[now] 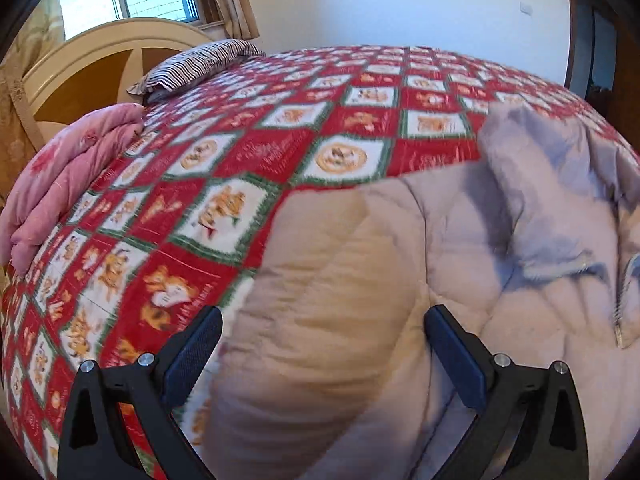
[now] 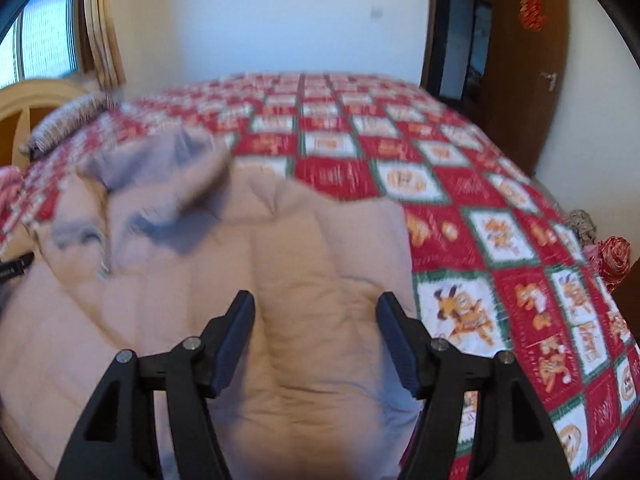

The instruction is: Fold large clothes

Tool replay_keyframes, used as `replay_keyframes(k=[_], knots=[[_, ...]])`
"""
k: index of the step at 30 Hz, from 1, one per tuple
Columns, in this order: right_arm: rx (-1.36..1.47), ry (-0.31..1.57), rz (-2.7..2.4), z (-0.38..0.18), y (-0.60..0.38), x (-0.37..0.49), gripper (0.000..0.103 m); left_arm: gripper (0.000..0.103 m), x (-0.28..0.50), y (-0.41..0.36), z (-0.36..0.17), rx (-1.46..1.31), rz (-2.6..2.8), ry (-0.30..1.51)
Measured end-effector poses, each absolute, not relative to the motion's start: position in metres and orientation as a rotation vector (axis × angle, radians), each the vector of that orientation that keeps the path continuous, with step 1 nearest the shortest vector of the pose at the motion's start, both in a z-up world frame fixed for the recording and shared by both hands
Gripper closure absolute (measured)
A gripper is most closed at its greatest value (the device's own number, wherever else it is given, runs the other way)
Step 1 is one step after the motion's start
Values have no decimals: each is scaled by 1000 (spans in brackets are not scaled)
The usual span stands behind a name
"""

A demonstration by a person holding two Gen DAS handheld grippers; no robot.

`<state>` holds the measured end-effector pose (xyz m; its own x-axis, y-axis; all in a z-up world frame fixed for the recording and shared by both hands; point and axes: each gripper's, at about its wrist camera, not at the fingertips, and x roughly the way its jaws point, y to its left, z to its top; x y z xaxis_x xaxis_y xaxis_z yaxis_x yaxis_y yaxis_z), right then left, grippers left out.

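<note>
A large beige padded jacket (image 1: 460, 264) with a grey-lined hood (image 1: 532, 160) and a front zipper lies spread on a bed with a red, white and green patterned cover (image 1: 248, 152). My left gripper (image 1: 323, 316) is open, hovering over the jacket's left sleeve, nothing between its fingers. In the right wrist view the same jacket (image 2: 240, 280) fills the lower left, hood (image 2: 168, 168) toward the far left. My right gripper (image 2: 316, 304) is open above the jacket's right sleeve, near its right edge.
A folded pink quilt (image 1: 68, 184) and a striped pillow (image 1: 200, 64) lie by the cream headboard (image 1: 100, 60) on the left. A brown door (image 2: 524, 72) stands at the far right, with red bags (image 2: 612, 256) beside the bed. The bed cover (image 2: 500, 240) extends right.
</note>
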<state>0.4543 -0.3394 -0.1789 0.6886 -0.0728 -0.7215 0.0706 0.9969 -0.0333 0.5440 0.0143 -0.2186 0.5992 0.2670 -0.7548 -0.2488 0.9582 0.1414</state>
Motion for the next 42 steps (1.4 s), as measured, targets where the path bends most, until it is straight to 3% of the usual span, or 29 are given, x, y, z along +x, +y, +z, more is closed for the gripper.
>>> replay_keyframes(k=[12, 22, 31, 33, 42], knots=[[-9, 836, -77, -209, -341, 454, 34, 1, 543, 8, -230, 42, 332, 851], [-36, 831, -94, -212, -337, 453, 34, 1, 546, 33, -227, -129, 250, 955], [-51, 767, -11, -150, -339, 449, 20, 1, 552, 20, -139, -103, 124, 760], [-34, 746, 21, -136, -333, 465, 16, 1, 565, 11, -133, -79, 105, 755], [-178, 780, 137, -123, -265, 545, 16, 1, 632, -35, -150, 106, 86, 810]])
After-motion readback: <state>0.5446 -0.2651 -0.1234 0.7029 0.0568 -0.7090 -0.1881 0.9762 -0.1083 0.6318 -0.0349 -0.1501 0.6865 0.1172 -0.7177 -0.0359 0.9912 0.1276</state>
